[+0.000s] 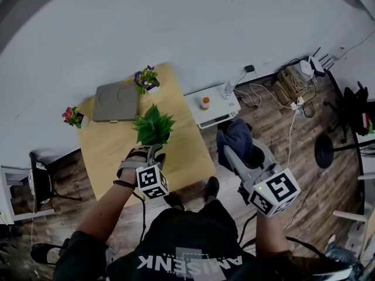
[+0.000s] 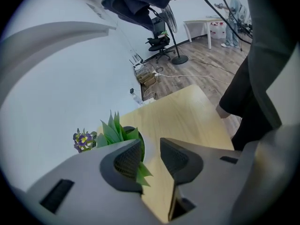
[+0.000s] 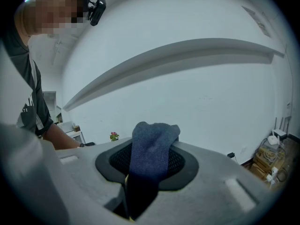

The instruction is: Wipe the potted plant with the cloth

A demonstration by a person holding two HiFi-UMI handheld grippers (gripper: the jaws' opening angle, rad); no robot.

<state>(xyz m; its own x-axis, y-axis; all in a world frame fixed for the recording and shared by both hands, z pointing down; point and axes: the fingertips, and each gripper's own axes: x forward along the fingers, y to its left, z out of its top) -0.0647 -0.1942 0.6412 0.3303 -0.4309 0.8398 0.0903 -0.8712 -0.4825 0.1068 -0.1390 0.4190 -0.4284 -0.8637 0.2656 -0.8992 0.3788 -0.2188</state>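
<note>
The potted plant [image 1: 153, 127], with broad green leaves in a dark pot, stands on the wooden table [image 1: 181, 157]. My left gripper [image 1: 151, 151] hangs just in front of it, pointing steeply down, jaws open. In the left gripper view the plant [image 2: 117, 132] shows past the left pad, and one leaf tip reaches into the gap of the left gripper [image 2: 151, 146] without being pressed. My right gripper [image 1: 229, 151] is off the table's right side, shut on a dark blue cloth [image 1: 235, 134]. The cloth [image 3: 152, 146] bulges up out of the right gripper [image 3: 151, 159].
On the table's far end lie a grey laptop [image 1: 116, 101], a purple-flowered pot [image 1: 146, 79] and a pink-flowered pot [image 1: 73, 117]. A white low cabinet [image 1: 212, 107] with an orange bottle [image 1: 204, 102] stands right of the table. Cables [image 1: 293, 84] lie on the floor.
</note>
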